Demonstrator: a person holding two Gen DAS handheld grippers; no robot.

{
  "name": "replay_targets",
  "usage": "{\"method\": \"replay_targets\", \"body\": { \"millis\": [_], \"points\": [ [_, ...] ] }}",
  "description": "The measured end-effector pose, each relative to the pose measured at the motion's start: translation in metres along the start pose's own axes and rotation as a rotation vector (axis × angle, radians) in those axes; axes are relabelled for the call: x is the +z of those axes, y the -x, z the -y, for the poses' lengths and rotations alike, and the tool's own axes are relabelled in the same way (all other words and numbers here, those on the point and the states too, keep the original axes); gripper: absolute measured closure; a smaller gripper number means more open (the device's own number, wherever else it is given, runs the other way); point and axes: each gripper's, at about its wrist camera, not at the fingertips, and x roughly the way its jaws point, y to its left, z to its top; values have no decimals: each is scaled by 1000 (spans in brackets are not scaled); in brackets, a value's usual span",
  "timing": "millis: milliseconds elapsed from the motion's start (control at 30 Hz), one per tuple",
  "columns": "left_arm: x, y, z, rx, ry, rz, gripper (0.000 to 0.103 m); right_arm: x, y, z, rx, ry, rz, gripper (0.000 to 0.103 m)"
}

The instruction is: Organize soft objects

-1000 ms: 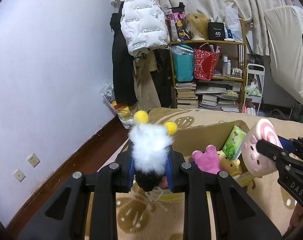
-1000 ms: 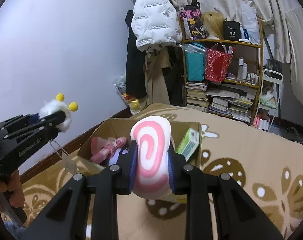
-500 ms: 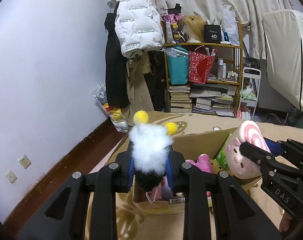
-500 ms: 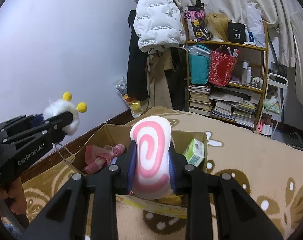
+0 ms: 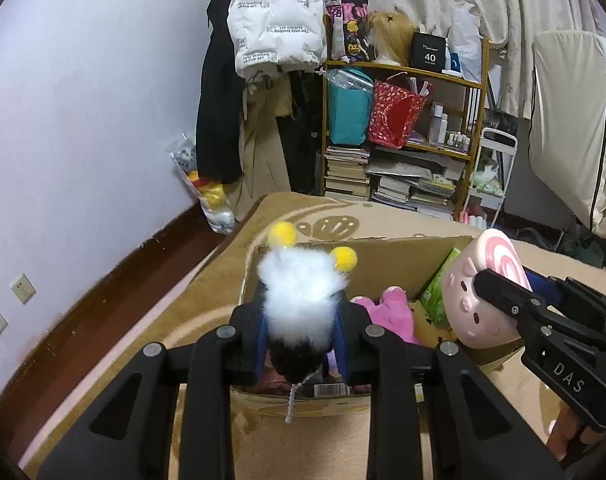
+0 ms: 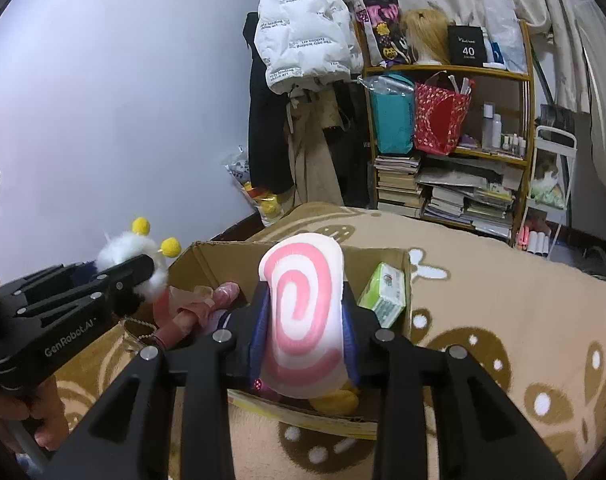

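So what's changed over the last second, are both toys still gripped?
Both grippers have moved forward over the cardboard box, which now sits nearer and lower in both wrist views. Nothing was let go: the left gripper stays shut on the white fluffy toy, the right gripper on the pink swirl pig plush. The box contents look unmoved.

- A white fluffy toy (image 5: 303, 300) with two yellow pom-poms is clamped between the left gripper (image 5: 302, 344) fingers, above the near edge of a cardboard box (image 5: 387, 268).
- A pink plush (image 5: 387, 312) and a green pack (image 5: 437, 300) are seen inside the box.
- A pink pig cushion (image 5: 479, 292) is gripped by the right gripper (image 5: 515, 296), over the box's right side.
- The box is set on a tan rug (image 5: 231, 280).
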Motion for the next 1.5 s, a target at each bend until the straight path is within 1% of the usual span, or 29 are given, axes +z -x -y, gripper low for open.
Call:
{"method": "replay_targets", "body": {
  "millis": [67,100,133,167,200,233,300,333,367,400,433,467,533,633,667,767,867,1000,1167,1333,1500],
  "points": [
    [0,-4,-1,2,7,-11,73,-1,-1,0,9,-4,0,65],
    [-2,-8,-1,1,9,-29,72,-2,-3,0,16,-4,-6,64],
    [-2,-12,-1,7,8,-40,61,-3,-5,0,21,-3,-17,58],
    [-4,-14,-1,22,5,-48,44,-4,-8,1,21,-4,-25,45],
    [-5,-13,-1,32,1,-44,38,-5,-9,1,14,-7,-25,39],
    [-7,-12,0,49,-9,-27,33,-6,-8,1,12,-11,-20,36],
    [-7,-12,2,64,-20,-28,29,-5,-6,2,20,-18,-14,35],
    [-7,-13,0,69,-17,-43,25,-4,-5,2,16,-18,-13,30],
    [-7,-14,-2,71,-6,-52,23,-4,-4,3,9,-19,-10,23],
    [-7,-13,-4,71,4,-54,22,-4,-2,4,4,-23,-3,21],
    [-8,-12,-7,75,11,-54,19,-4,0,5,4,-31,2,17],
    [-8,-11,-9,81,16,-56,13,-4,1,7,5,-38,4,14],
    [-8,-9,-14,102,25,-58,7,-3,2,10,-1,-57,-1,10],
    [-7,-3,-18,128,23,-47,2,-3,5,13,-15,-73,-2,1],
    [-7,0,-19,141,17,-44,1,-3,7,13,-20,-76,1,0],
    [-7,10,-21,170,12,-28,1,-3,13,15,-33,-87,-6,0],
    [-6,21,-25,173,29,-16,1,-2,19,16,-37,-94,-10,0],
    [-3,44,-30,183,65,17,1,0,35,12,-37,-92,4,0],
    [1,74,-33,191,67,42,0,6,62,2,-24,-87,30,0],
    [0,107,-33,198,39,64,0,14,90,-12,-16,-61,44,0],
    [-6,140,-34,193,44,75,0,17,121,-29,-10,1,54,0]
  ]
}}
